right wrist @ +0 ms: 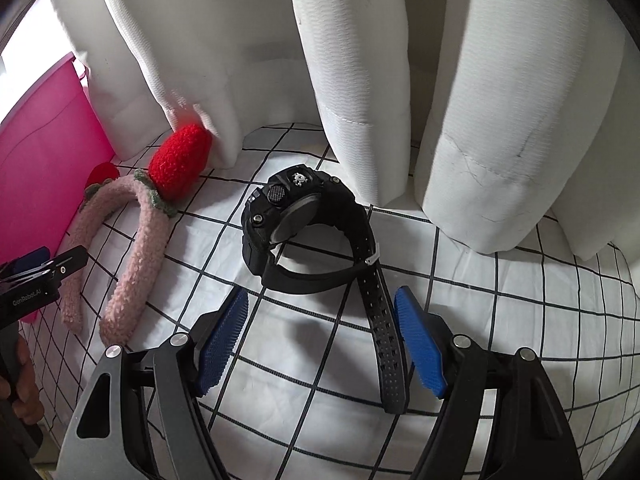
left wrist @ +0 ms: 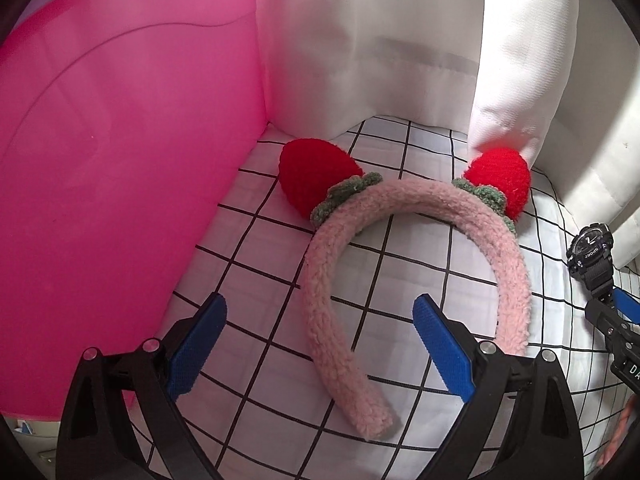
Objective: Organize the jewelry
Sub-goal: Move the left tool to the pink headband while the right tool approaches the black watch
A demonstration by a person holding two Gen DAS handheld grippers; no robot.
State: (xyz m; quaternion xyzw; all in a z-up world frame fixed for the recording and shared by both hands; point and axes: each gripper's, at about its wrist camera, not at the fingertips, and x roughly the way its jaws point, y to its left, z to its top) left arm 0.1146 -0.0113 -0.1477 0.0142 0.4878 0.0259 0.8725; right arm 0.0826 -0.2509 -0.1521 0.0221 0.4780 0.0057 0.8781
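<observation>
A fuzzy pink headband (left wrist: 320,288) with two red knitted strawberries lies flat on the checked white cloth (left wrist: 256,248). My left gripper (left wrist: 320,322) hovers over it, jaws open, with one leg of the band between the blue pads but not touched. A black sport watch (right wrist: 304,216) stands on its edge on the cloth, its loose strap running toward me. My right gripper (right wrist: 322,320) is open just short of the watch body, and the strap lies close to the inside of the right pad (right wrist: 418,340). The watch (left wrist: 592,254) and right gripper also show at the left wrist view's right edge.
A pink plastic bin (left wrist: 100,184) stands against the left side of the cloth. White curtains (right wrist: 400,80) hang in folds along the back, one fold touching a strawberry (right wrist: 180,160). A hand (right wrist: 20,376) holds the left gripper's handle at the lower left.
</observation>
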